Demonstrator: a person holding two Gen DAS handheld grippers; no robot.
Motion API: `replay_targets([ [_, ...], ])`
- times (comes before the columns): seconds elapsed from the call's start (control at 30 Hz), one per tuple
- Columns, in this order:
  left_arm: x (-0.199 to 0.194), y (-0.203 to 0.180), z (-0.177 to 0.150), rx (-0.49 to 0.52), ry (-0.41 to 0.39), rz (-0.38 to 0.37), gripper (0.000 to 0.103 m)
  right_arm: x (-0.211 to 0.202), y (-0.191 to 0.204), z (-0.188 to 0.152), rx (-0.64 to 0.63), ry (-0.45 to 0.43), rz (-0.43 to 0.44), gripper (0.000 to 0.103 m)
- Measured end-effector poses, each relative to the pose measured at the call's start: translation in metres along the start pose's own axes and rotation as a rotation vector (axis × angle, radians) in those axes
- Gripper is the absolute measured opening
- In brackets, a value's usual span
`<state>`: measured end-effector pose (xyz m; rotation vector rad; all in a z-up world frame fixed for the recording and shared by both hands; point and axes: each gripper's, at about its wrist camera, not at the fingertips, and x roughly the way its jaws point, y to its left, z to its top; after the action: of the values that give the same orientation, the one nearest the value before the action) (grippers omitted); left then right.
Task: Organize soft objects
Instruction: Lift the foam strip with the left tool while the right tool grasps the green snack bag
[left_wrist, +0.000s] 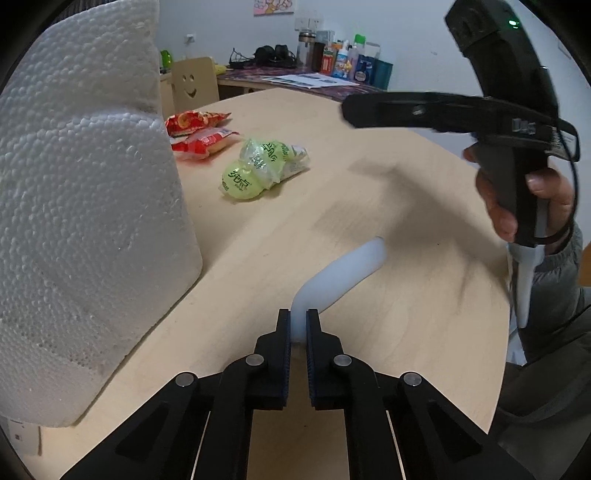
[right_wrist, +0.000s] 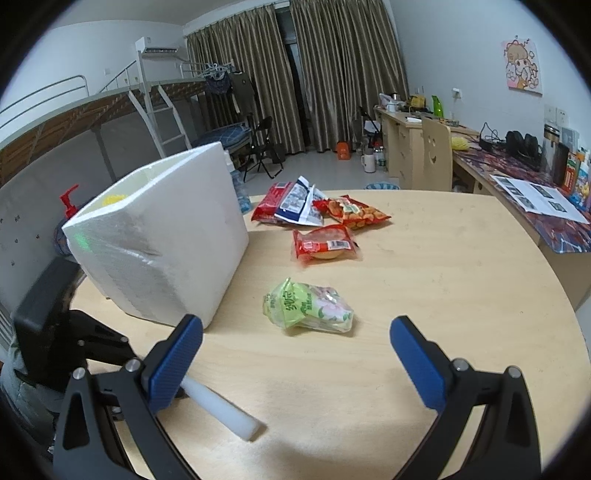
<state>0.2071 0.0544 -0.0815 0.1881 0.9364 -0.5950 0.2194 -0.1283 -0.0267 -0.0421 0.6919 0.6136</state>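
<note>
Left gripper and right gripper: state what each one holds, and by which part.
The left gripper is shut on one end of the white foam tube, which bends at the pinch; the rest juts out over the table. The right gripper is open and holds nothing.

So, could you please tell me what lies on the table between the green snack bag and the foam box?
Nothing: in the right wrist view, only bare table separates the green snack bag from the foam box.

Drawn curtains (loft bed left)
</note>
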Motion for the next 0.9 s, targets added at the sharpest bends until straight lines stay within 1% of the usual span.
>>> replay_targets([
  [0.1, -0.001, -0.001, -0.001, -0.003, -0.004, -0.008, 0.008, 0.010, 0.003, 0.002, -0.020, 0.021, -0.025, 0.103],
  [0.27, -0.008, -0.004, -0.004, -0.016, -0.040, -0.027, 0.008, 0.025, 0.013, 0.004, -0.069, 0.055, -0.049, 0.103],
  [0.4, -0.013, -0.004, -0.007, -0.027, -0.047, -0.035, 0.008, 0.037, 0.021, 0.006, -0.110, 0.081, -0.045, 0.102],
  [0.5, -0.022, -0.001, -0.012, -0.036, -0.068, -0.036, 0.008, 0.043, 0.025, 0.006, -0.129, 0.098, -0.044, 0.102],
  [0.53, -0.026, 0.002, -0.015, -0.047, -0.079, -0.034, 0.008, 0.045, 0.026, 0.005, -0.136, 0.104, -0.044, 0.098],
  [0.67, -0.042, 0.016, -0.023, -0.102, -0.121, -0.034, 0.008, 0.051, 0.027, 0.006, -0.143, 0.117, -0.041, 0.089],
  [0.7, -0.049, 0.018, -0.027, -0.112, -0.130, -0.037, 0.008, 0.053, 0.028, 0.006, -0.145, 0.123, -0.042, 0.084],
  [0.73, -0.051, 0.019, -0.029, -0.115, -0.131, -0.046, 0.008, 0.055, 0.029, 0.006, -0.146, 0.128, -0.043, 0.080],
  [0.77, -0.052, 0.019, -0.031, -0.118, -0.133, -0.046, 0.008, 0.057, 0.029, 0.006, -0.149, 0.134, -0.045, 0.079],
  [0.83, -0.050, 0.018, -0.035, -0.114, -0.118, -0.042, 0.008, 0.060, 0.030, 0.005, -0.155, 0.145, -0.059, 0.072],
  [0.9, -0.048, 0.017, -0.035, -0.111, -0.110, -0.039, 0.008, 0.063, 0.031, 0.004, -0.159, 0.155, -0.067, 0.068],
])
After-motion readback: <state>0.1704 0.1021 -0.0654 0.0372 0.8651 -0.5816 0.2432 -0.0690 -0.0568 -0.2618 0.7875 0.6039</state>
